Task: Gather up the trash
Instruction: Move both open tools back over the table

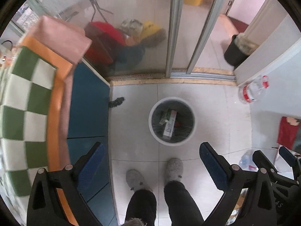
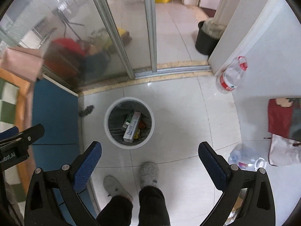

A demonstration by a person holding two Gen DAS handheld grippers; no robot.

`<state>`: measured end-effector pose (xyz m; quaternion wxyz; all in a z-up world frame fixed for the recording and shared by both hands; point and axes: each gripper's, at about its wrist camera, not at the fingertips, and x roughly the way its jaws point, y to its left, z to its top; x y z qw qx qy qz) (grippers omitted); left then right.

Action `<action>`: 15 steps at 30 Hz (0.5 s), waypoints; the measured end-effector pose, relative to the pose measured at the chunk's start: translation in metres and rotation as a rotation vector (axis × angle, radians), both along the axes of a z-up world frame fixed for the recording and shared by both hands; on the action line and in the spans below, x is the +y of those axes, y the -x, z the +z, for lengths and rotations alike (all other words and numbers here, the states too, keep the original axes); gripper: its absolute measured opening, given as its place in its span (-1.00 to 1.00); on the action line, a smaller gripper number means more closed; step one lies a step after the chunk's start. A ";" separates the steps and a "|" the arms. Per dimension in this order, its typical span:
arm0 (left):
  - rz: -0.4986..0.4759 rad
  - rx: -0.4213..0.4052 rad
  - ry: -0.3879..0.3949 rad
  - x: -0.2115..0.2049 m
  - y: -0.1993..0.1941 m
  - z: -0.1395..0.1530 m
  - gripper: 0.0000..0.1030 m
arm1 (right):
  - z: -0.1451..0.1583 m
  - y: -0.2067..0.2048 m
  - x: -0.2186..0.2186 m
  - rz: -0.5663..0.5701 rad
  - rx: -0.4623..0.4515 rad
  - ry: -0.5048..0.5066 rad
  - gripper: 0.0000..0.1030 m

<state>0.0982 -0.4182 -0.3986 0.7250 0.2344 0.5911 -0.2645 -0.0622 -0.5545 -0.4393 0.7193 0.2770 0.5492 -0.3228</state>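
Left wrist view looks straight down past the left claw (image 1: 150, 162), whose blue-padded fingers stand wide apart with nothing between them. The right claw (image 2: 150, 162) is spread the same way and also holds nothing. Both hang high above the tiled floor (image 2: 188, 113), over the person's grey slippers (image 2: 149, 173).

The bin (image 1: 153, 111) is a round white pail with a clear liner, standing on the floor just ahead of the slippers and beside a blue cabinet (image 1: 88, 101). Inside it lie a long white carton (image 2: 131, 130), a green-and-white carton (image 2: 129, 118) and some smaller orange and yellow scraps.

Possible trash not in the bin: a clear plastic bottle (image 2: 231, 77) with a red label and red cap by the white wall to the right, and a second clear bottle (image 2: 246, 160) lying on the floor closer in on the right. A dark fuzzy scrap (image 2: 86, 111) lies at the cabinet's foot, near the bin.

The bottles look empty, so probably very light, thin-walled and slippery; they would likely dent and squirt sideways under a hard squeeze. The firmest hold is probably across the neck just under the cap, or around the labelled waist with gentle pressure. The fuzzy scrap seems soft and should pinch easily anywhere.
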 end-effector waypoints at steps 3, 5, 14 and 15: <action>0.006 -0.004 0.037 0.013 0.010 0.046 1.00 | 0.061 0.015 0.012 0.001 -0.034 0.026 1.00; 0.010 -0.006 0.056 0.020 0.014 0.068 1.00 | 0.093 0.022 0.019 0.007 -0.049 0.037 1.00; 0.053 -0.036 0.149 0.048 0.022 0.152 1.00 | 0.195 0.040 0.044 0.055 -0.114 0.026 1.00; 0.063 -0.036 0.158 0.051 0.020 0.158 1.00 | 0.202 0.041 0.045 0.054 -0.119 0.019 1.00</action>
